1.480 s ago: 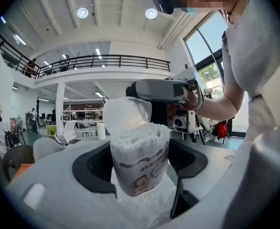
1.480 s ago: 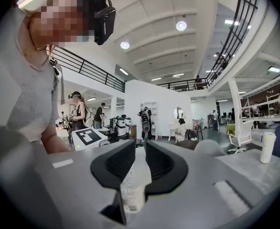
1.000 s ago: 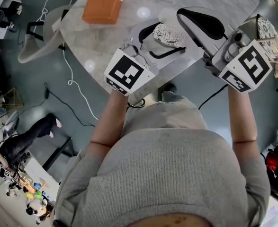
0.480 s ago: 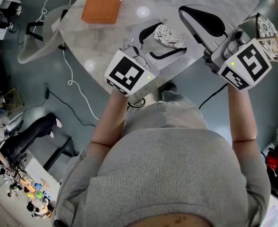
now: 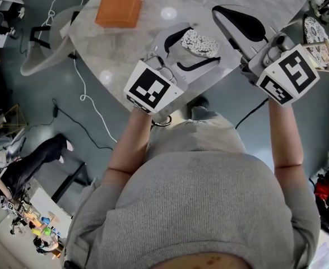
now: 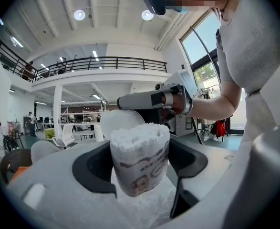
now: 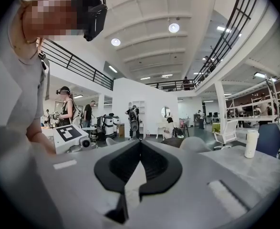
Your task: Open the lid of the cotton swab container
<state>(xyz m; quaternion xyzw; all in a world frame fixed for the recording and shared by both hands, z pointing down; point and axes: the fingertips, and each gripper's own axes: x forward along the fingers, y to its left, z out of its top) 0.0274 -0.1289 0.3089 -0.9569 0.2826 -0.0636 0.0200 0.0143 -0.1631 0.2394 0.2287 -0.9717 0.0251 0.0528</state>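
Observation:
The cotton swab container [image 6: 140,162] is a small printed tub packed with white swabs. My left gripper [image 6: 140,168] is shut on its sides and holds it upright. Its white lid [image 6: 119,124] stands flipped open behind the swabs. In the head view the container [image 5: 199,42] sits between the left gripper's [image 5: 193,48] grey jaws over the marble table [image 5: 102,38]. My right gripper [image 5: 223,13] is just right of the container, its black jaws shut with nothing between them. The right gripper view shows the right gripper [image 7: 139,147] closed and empty.
An orange box [image 5: 122,4] lies at the table's far left. A patterned round object [image 5: 315,38] sits at the right edge. White cables [image 5: 83,88] trail on the floor left of the table. People stand in the hall behind.
The right gripper has shifted slightly to the right and up. The left gripper and the container have stayed where they were.

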